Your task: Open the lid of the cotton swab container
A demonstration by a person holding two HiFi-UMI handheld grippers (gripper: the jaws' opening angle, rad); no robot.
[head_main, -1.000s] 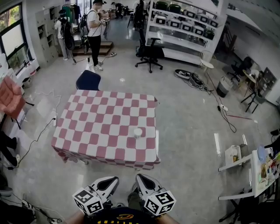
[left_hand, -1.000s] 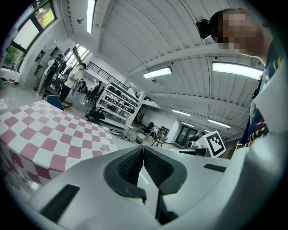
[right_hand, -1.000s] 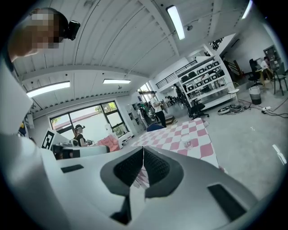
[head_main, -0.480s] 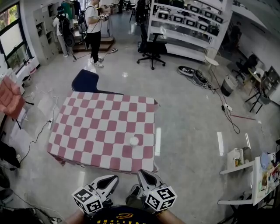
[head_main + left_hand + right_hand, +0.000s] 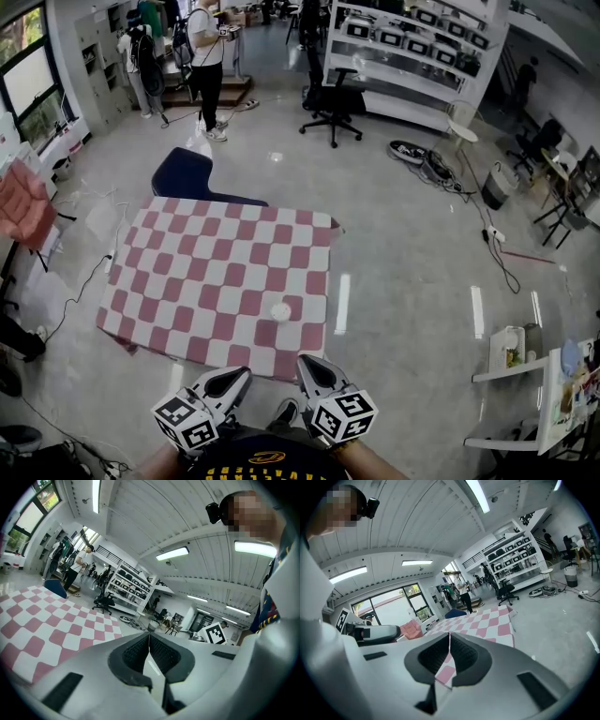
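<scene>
Pink-and-white checked desk (image 5: 187, 281), small white container (image 5: 280, 310) near front edge; glossy grey floor (image 5: 403, 244); shelving (image 5: 412, 56), office chair (image 5: 333, 103) beyond; left tool (image 5: 149, 634) and right tool (image 5: 449, 634) both closed, empty

Head camera looks steeply down from standing height; table (image 5: 206, 272) lies ahead of me, well apart. Cameras on my left tool (image 5: 242, 375) and right tool (image 5: 305, 364) sit close behind their jaws, facing forward and upward. All three views share the table and shelving rack (image 5: 412, 47).
</scene>
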